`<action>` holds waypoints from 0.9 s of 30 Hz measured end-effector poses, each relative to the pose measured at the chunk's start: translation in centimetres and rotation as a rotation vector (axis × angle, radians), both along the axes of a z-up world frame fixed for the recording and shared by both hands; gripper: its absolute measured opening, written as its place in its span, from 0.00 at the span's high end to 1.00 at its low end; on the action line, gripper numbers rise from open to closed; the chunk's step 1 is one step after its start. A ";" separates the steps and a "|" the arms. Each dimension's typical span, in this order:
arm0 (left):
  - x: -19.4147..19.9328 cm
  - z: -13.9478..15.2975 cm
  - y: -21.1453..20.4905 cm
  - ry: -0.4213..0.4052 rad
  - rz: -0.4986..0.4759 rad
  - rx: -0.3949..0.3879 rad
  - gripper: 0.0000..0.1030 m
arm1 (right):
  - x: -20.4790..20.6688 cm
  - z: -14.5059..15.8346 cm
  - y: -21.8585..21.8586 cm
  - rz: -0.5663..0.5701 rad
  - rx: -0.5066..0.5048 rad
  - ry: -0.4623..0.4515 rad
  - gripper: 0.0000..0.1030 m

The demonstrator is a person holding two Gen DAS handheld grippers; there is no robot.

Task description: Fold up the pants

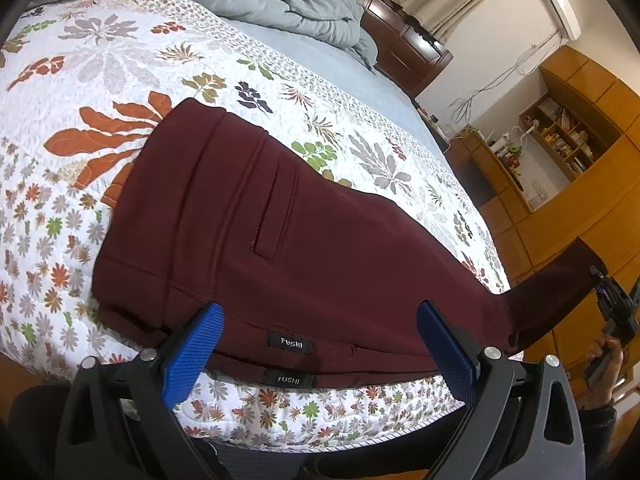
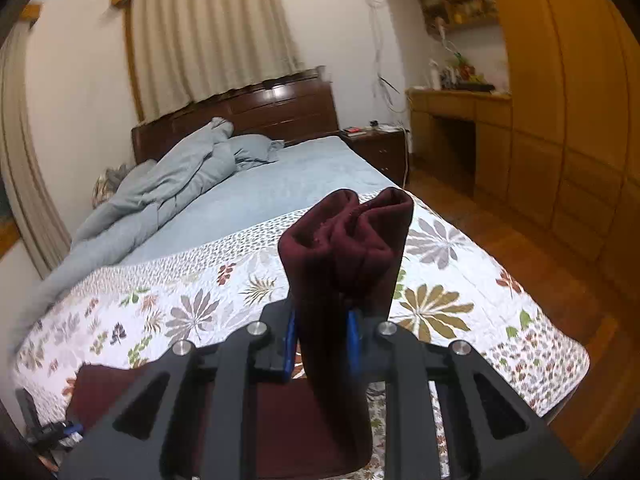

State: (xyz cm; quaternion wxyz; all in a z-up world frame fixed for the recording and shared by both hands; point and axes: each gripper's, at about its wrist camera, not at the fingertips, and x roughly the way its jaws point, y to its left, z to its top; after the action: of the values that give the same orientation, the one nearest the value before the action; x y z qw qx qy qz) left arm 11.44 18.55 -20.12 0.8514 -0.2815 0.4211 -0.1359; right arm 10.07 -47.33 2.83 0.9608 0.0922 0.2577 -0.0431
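Note:
Maroon pants [image 1: 256,232] lie on the floral quilt [image 1: 80,80], their waistband with two "FUSHI" labels at the near bed edge. My left gripper [image 1: 320,344] hovers open over that waistband, its blue pads [image 1: 196,348] wide apart and pressing on nothing. The legs run off to the right and rise from the bed toward my right gripper [image 1: 612,304], held by a hand. In the right wrist view, my right gripper [image 2: 322,340] is shut on the bunched leg ends [image 2: 348,240], which stick up past the fingers. The waist part [image 2: 100,392] and the left gripper [image 2: 52,432] show at lower left.
A crumpled grey duvet [image 2: 160,192] lies along the far left of the bed before a dark wooden headboard [image 2: 260,112]. A nightstand [image 2: 376,148], a desk and tall wooden wardrobes [image 2: 560,120] stand to the right. Wooden floor [image 2: 540,264] borders the bed's right side.

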 end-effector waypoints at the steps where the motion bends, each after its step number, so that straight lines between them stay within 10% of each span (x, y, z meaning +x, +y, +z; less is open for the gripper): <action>1: 0.0 0.0 0.0 -0.001 0.000 -0.003 0.05 | 0.2 0.2 1.0 0.012 -0.023 0.000 0.81; 27: -0.7 -0.4 1.1 -0.010 -0.014 -0.091 0.05 | 4.3 -8.8 24.1 0.297 -0.554 0.210 0.82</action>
State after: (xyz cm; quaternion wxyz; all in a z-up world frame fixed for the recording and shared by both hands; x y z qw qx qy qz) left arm 10.73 19.61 -20.51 0.8389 -0.3163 0.4122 -0.1622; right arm 14.32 -23.21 -6.00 0.9133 -0.2164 0.3446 0.0199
